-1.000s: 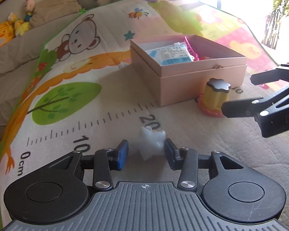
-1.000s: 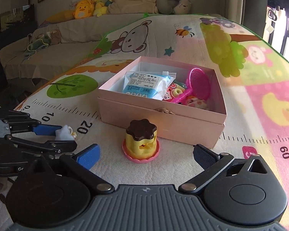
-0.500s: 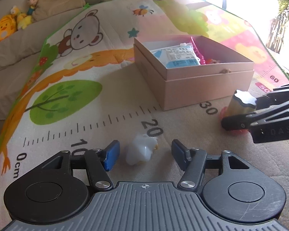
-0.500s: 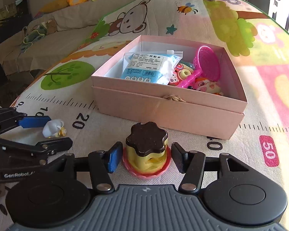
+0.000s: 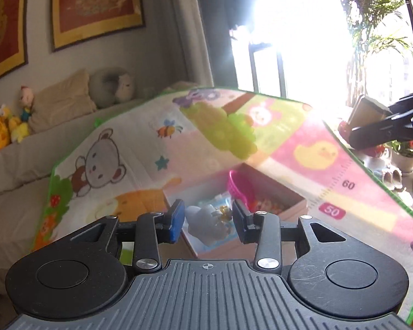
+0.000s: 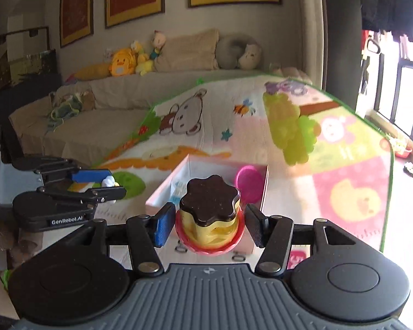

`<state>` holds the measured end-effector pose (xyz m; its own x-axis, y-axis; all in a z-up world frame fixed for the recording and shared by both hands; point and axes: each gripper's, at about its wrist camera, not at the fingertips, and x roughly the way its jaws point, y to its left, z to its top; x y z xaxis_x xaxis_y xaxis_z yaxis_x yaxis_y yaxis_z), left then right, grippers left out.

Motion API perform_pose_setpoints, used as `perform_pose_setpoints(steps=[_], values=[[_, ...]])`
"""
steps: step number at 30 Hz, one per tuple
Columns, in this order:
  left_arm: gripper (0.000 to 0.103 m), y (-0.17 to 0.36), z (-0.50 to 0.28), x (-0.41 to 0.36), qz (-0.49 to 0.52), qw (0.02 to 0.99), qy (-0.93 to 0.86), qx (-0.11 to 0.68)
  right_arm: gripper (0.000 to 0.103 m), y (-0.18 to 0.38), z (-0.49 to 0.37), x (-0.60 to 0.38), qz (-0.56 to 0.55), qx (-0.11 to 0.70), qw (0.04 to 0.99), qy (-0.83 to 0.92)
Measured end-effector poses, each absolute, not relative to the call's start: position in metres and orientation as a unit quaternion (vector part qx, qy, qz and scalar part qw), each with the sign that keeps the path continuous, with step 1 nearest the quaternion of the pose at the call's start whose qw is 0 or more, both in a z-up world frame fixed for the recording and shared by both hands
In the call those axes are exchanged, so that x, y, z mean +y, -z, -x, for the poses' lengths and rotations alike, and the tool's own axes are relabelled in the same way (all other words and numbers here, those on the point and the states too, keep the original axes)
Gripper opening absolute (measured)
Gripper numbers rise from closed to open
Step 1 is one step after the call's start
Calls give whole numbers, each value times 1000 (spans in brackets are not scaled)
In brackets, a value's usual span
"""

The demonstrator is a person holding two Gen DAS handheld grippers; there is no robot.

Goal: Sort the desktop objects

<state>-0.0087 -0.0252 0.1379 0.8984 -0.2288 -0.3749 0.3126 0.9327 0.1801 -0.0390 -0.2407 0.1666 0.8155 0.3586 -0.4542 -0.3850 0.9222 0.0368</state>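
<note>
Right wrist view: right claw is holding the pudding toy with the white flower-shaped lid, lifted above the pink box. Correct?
Not quite. The lid is dark brown, not white, as the right wrist view shows. The rest holds: the right claw is shut on the pudding toy, lifted above the pink box.

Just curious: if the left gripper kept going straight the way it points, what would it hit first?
Probably the pink box: the left gripper, holding a white toy, points at its open top, though depth is unclear.

Lifted white toy (image 5: 206,221), pudding toy (image 6: 209,216)
</note>
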Motion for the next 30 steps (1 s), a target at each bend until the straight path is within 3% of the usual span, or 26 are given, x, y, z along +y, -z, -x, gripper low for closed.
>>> perform_pose_setpoints(steps=[4,5,6,8,12,20,21,22,23,30], values=[[43,-152,-37,-55,-109,970,150,160,56,-208,8,-247,17,184,967,-175],[49,-150,-51,-61,-98,970,152,164,56,-214,-7,-246,11,183,968,-172],[64,-147,-61,-65,-91,969,152,171,56,-217,-19,-245,6,185,968,-169],[77,-138,-72,-64,-77,969,140,186,56,-219,-40,-243,-4,193,968,-160],[94,-108,-57,-42,-65,966,126,217,56,-211,-61,-246,-12,205,967,-152],[96,-39,-26,6,-34,946,73,316,55,-186,-106,-223,-40,259,948,-182],[97,-36,-25,9,-27,944,71,320,50,-182,-115,-215,-48,269,942,-194],[97,-34,-24,12,-22,944,71,322,27,-179,-124,-206,-56,276,938,-203],[98,-32,-23,13,-19,943,72,325,20,-174,-136,-195,-61,286,932,-214],[102,-26,-14,16,-16,941,82,327,20,-132,-186,-149,-64,320,928,-183]])
